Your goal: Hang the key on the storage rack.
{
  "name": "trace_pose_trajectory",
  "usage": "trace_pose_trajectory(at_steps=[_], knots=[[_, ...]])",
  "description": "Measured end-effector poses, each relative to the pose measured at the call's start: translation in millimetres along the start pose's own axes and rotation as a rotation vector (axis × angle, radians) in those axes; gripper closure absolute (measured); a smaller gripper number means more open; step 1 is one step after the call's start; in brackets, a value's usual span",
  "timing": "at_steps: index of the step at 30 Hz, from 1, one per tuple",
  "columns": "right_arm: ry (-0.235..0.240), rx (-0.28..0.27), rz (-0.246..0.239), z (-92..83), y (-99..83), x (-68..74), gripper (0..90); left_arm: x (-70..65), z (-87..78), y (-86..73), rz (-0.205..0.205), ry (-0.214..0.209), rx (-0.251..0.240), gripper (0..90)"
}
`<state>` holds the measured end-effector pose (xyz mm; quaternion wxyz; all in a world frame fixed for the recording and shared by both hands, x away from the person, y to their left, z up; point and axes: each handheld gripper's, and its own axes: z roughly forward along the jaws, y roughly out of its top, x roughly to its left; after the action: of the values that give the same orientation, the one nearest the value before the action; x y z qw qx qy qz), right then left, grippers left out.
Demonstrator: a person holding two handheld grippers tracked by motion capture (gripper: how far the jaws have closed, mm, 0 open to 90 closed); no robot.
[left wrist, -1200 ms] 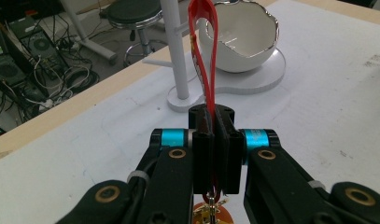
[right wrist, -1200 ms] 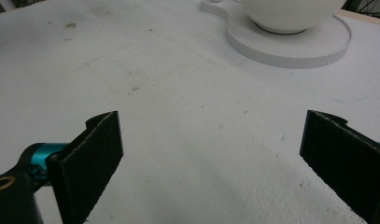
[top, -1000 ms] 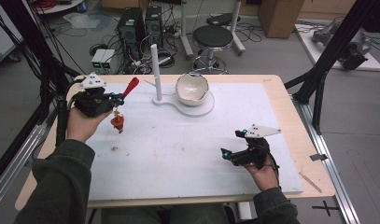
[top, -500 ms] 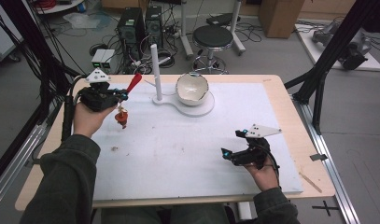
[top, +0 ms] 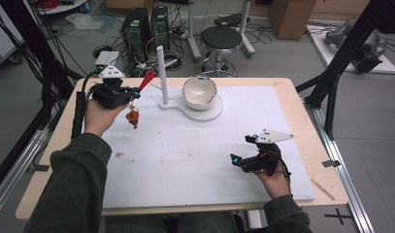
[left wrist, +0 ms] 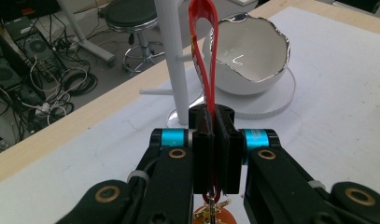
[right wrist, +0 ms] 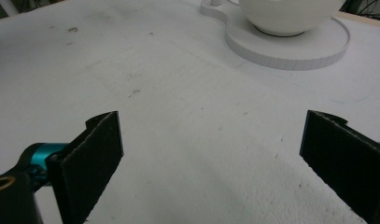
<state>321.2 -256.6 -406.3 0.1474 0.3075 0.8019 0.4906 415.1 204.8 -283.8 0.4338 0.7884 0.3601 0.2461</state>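
Right gripper: we see it low over the white mat, jaws wide apart, nothing between them.
Left gripper: its jaws are clamped on a red strap.
Red strap: its loop's long axis points away from the jaws toward the white post.
Charm: hangs below the gripper.
Bowl: on the stand's disc, beyond.

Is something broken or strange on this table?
Yes. The white bowl on the round white stand has a jagged, uneven rim, as if chipped or shaped like a cracked eggshell. Small dark specks mark the white mat.
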Motion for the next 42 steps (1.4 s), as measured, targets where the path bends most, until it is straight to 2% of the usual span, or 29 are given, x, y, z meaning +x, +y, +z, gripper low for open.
trace_pose_trajectory(at_steps=[5,12,22,42], knots=[[-0.004,-0.005,0.004,-1.2,-0.4,-1.0,4.9,-1.9,8.8,4.6,0.001,0.0,0.003,86.0],[-0.001,-0.009,0.0,-2.1,-0.6,-1.4,4.9,-4.5,22.7,3.5,0.0,-0.006,0.022,86.0],[0.002,-0.011,0.001,-2.1,-0.7,-1.1,4.9,-5.8,38.7,2.0,-0.017,0.009,0.049,86.0],[0.005,-0.021,0.01,-4.1,-0.7,-2.2,4.9,-5.1,57.2,-5.9,-0.026,0.029,0.11,85.9]])
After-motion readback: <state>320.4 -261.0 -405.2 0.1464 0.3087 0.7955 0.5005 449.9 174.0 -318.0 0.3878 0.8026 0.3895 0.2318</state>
